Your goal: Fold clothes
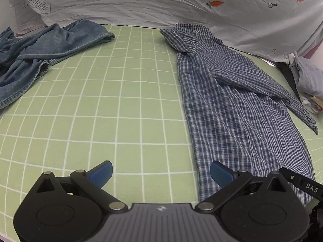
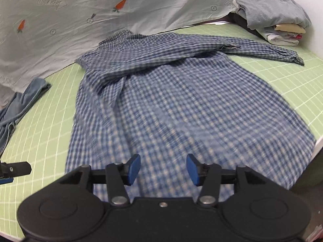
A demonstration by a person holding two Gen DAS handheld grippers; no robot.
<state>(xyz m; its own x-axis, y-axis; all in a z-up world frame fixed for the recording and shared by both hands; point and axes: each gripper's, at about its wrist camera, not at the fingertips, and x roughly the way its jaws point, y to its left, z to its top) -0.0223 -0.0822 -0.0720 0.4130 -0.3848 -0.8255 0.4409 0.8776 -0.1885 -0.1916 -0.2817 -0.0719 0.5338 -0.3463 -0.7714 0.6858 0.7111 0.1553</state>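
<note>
A blue plaid shirt (image 1: 238, 104) lies flat on the green grid mat (image 1: 121, 100), collar at the far end, one sleeve folded across its body. In the right wrist view the shirt (image 2: 171, 104) fills the middle. My left gripper (image 1: 161, 174) is open and empty, low over the mat, its right finger at the shirt's near left hem. My right gripper (image 2: 163, 168) is open and empty, just above the shirt's near hem. The left gripper's finger (image 2: 14, 170) shows at the left edge of the right wrist view.
Crumpled blue jeans (image 1: 40, 54) lie at the far left of the mat, also seen in the right wrist view (image 2: 18, 109). A stack of folded clothes (image 2: 276, 20) sits at the far right corner. A white printed sheet (image 1: 161, 2) hangs behind the mat.
</note>
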